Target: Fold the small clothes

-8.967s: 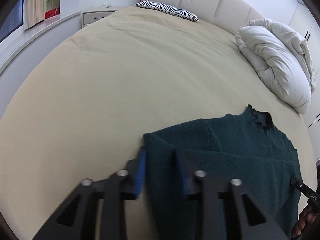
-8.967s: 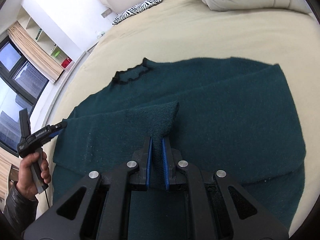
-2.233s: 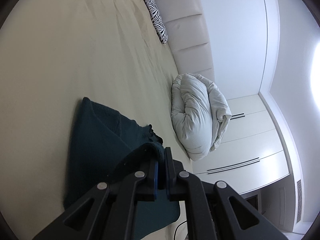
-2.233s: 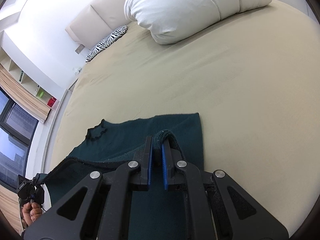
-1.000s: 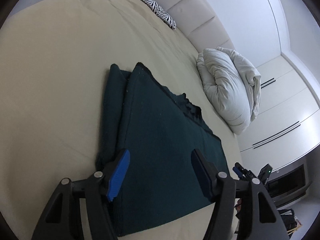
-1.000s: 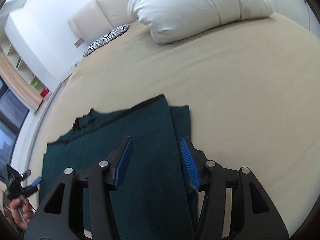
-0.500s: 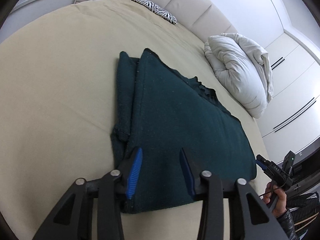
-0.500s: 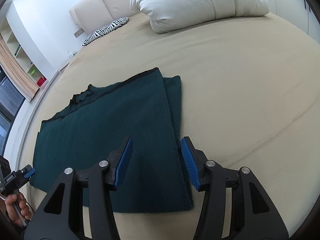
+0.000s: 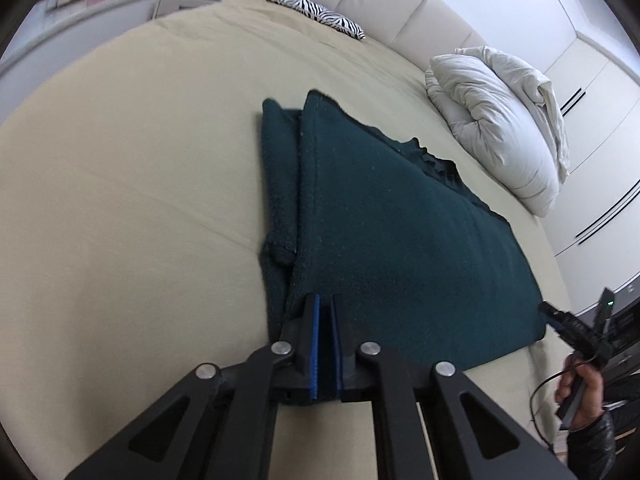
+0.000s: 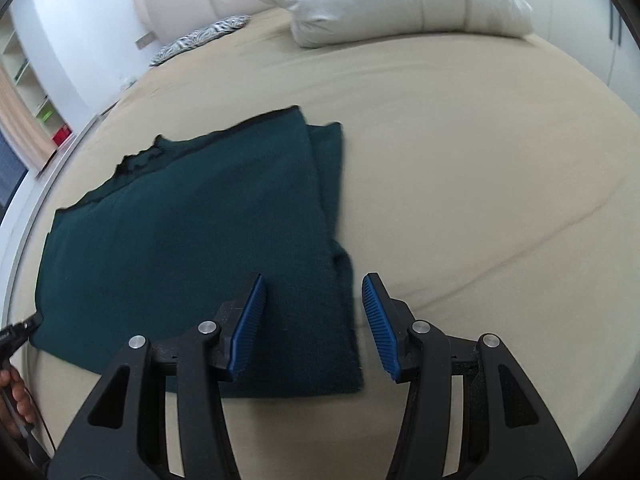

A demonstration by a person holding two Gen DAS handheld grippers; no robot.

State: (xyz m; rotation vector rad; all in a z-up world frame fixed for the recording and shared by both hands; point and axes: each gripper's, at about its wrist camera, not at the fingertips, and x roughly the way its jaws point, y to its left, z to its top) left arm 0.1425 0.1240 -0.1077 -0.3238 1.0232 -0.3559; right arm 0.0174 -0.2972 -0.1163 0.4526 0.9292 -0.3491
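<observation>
A wide bed (image 9: 132, 168) with a beige sheet carries 3 things. A folded dark green sweater (image 9: 384, 232) lies flat near its front edge, a bunched white duvet (image 9: 500, 120) sits toward the padded headboard, and a zebra-print pillow (image 9: 316, 14) rests at the head.

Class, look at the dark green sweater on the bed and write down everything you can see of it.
The dark green sweater is a fuzzy knit, folded into a flat rectangle on the beige bed. A frilled dark collar shows at its far edge, and a folded-in sleeve peeks out along one side. The left tongs are shut on its near edge. The right tongs hover open over its other near corner, pads off the cloth.
</observation>
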